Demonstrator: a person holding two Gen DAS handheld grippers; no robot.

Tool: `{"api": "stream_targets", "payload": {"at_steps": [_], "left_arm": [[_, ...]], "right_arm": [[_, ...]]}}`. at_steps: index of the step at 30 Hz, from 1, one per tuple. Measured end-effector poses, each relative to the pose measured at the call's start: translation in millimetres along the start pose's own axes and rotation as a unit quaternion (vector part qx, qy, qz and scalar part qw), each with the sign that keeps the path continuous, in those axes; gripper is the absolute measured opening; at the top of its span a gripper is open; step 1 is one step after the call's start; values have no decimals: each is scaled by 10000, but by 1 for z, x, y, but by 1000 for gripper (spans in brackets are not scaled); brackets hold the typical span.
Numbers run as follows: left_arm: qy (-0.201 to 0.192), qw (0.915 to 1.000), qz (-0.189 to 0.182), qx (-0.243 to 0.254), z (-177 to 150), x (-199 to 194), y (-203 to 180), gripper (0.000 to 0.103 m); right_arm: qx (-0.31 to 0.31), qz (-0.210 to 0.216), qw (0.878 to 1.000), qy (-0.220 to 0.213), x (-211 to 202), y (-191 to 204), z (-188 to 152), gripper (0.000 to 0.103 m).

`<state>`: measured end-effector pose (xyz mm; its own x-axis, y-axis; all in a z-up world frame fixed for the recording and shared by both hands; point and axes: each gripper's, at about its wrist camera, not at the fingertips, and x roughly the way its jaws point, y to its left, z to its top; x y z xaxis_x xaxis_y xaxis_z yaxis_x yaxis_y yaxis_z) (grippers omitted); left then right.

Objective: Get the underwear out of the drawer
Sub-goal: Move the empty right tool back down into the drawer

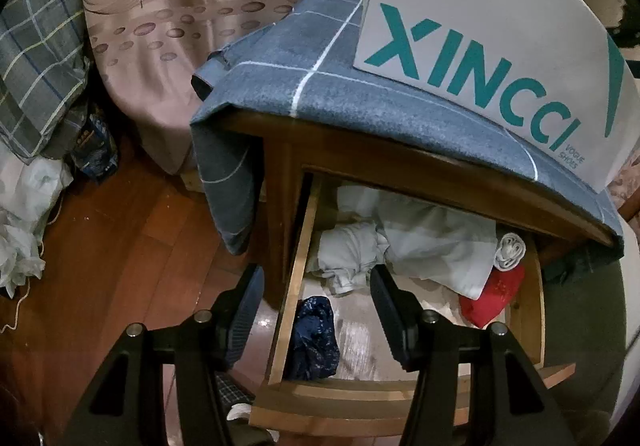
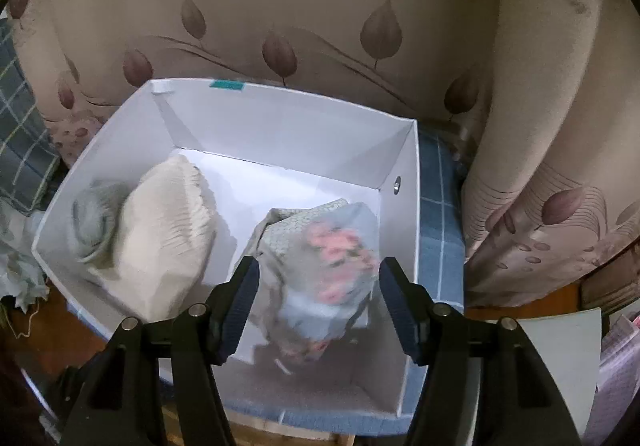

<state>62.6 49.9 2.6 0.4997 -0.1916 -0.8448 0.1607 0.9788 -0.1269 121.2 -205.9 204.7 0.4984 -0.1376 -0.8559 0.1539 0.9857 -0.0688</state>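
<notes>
Underwear (image 2: 332, 266), grey with pink flowers, blurred inside white box (image 2: 280, 118).

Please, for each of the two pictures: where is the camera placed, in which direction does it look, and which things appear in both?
Left wrist: on the left tongs, looking down into the open wooden drawer of clothes; only its open black fingers show.
Right wrist: on the right tongs, looking down into the white cardboard box, blurred flowered garment between open fingers.
Shared: box, blue checked cloth, leaf-patterned curtain.
</notes>
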Motion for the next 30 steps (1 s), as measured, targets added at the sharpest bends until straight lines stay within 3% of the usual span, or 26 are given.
{"api": "stream_targets", "payload": {"at_steps": [4, 9, 16, 23, 30], "left_arm": [[-2, 9998, 151, 161, -2, 0, -1, 57], [5, 9999, 113, 66, -1, -2, 3, 57], [-6, 9999, 140, 81, -2, -4, 6, 57], [70, 9999, 91, -124, -2, -2, 14, 57], [93, 9996, -24, -251, -3, -6, 23, 57]], "right_arm": [[-259, 220, 9994, -50, -31, 8, -31, 71], [-648, 289, 9974, 103, -50, 15, -90, 71], [-1313, 472, 9877, 700, -28, 23, -162, 71], [-2250, 668, 9626, 1352, 31, 41, -201, 70], [-3619, 472, 9141, 1766, 100, 61, -222, 68]]}}
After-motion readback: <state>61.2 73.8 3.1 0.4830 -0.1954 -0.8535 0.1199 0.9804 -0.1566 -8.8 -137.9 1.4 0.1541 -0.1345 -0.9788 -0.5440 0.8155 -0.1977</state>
